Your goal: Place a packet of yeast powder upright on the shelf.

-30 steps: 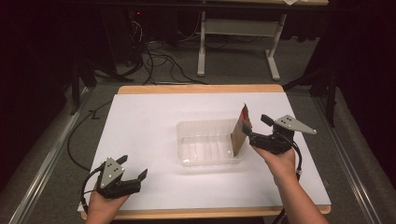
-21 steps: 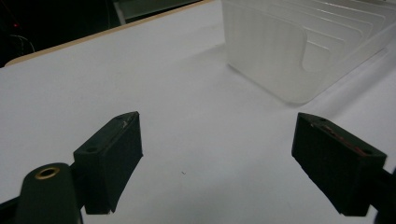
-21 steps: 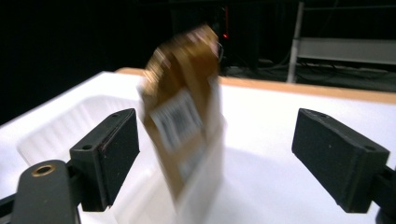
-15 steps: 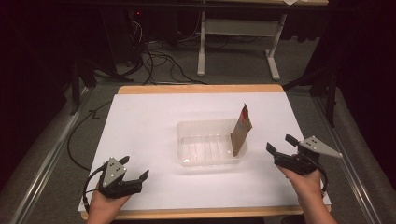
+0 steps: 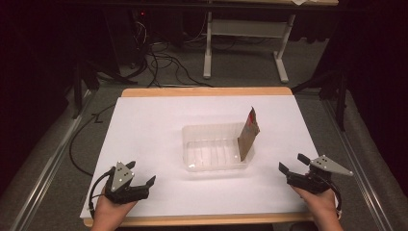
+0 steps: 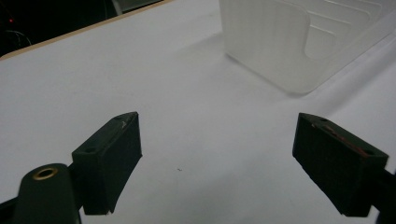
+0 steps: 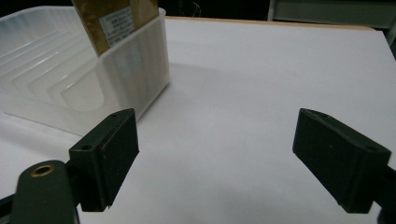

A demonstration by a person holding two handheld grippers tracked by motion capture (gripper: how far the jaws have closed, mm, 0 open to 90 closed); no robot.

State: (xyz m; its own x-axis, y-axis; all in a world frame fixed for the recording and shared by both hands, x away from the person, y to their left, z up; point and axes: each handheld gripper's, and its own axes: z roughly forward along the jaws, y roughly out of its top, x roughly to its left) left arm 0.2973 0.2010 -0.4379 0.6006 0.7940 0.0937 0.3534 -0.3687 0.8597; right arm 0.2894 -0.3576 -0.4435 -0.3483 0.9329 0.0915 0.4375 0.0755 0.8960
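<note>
Packet (image 5: 248, 137) upright against container's (image 5: 211, 166) right wall

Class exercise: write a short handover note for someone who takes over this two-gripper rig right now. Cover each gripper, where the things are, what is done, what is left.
Left gripper: open, empty, near the table's front left corner.
Right gripper: open, empty, near the front right, apart from the container.
Clear plastic container: mid-table on the white table.
Brown packet: stands leaning against the container's right wall, inside it.
Done: packet is in the container, released.
Left: probably nothing more than checking that the packet stays put.
</note>
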